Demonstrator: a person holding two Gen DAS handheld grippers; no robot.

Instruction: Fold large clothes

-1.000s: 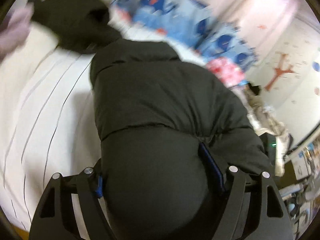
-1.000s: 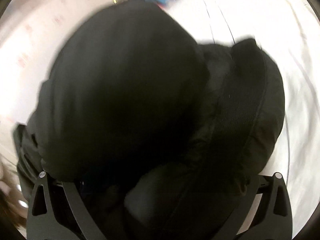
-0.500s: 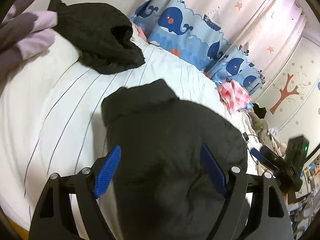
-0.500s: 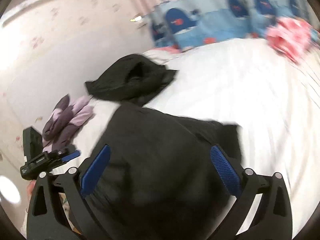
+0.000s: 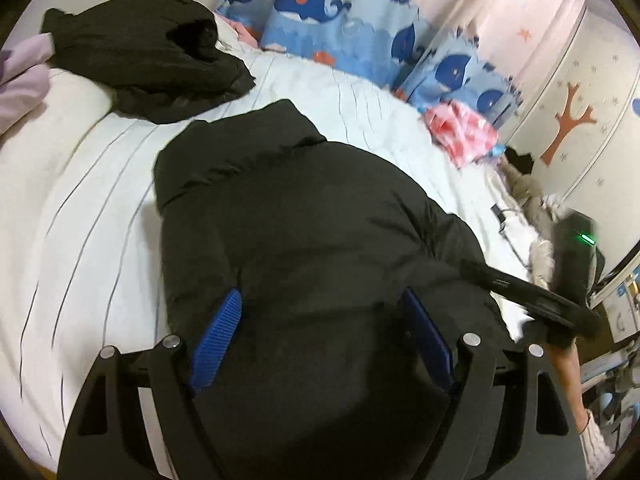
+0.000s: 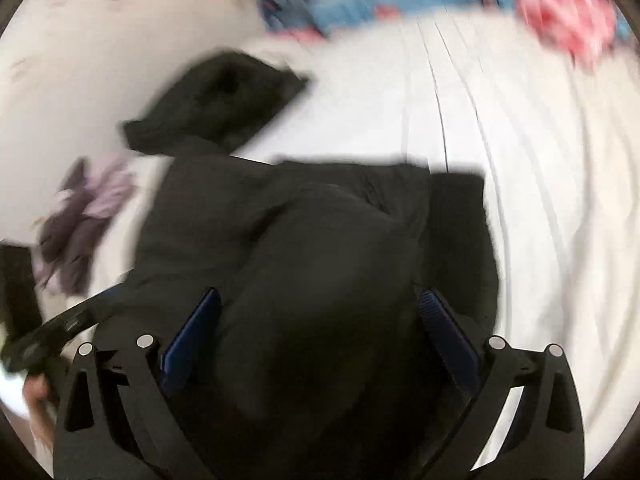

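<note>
A black puffer jacket (image 5: pixel 304 208) lies folded into a thick bundle on the white striped bed sheet (image 5: pixel 80 208), collar towards the far side. My left gripper (image 5: pixel 320 292) hangs over its near end, open, blue pads wide apart and clear of the cloth. In the blurred right wrist view the same jacket (image 6: pixel 320 240) fills the middle, and my right gripper (image 6: pixel 320 294) stands open above it, pads free. One right gripper finger (image 5: pixel 520 296) shows at the jacket's right edge, with a hand below it.
A second black garment (image 5: pixel 152 52) lies crumpled at the far left of the bed, beside a purple one (image 5: pixel 20 76). A pink garment (image 5: pixel 464 132) sits at the far right under whale-print curtains (image 5: pixel 340 20). Clutter fills the floor to the right of the bed.
A second ago the jacket bulged between both grippers' jaws and filled the views. Both grippers have since drawn back and up, the right one rolling, so their pads stand clear.
</note>
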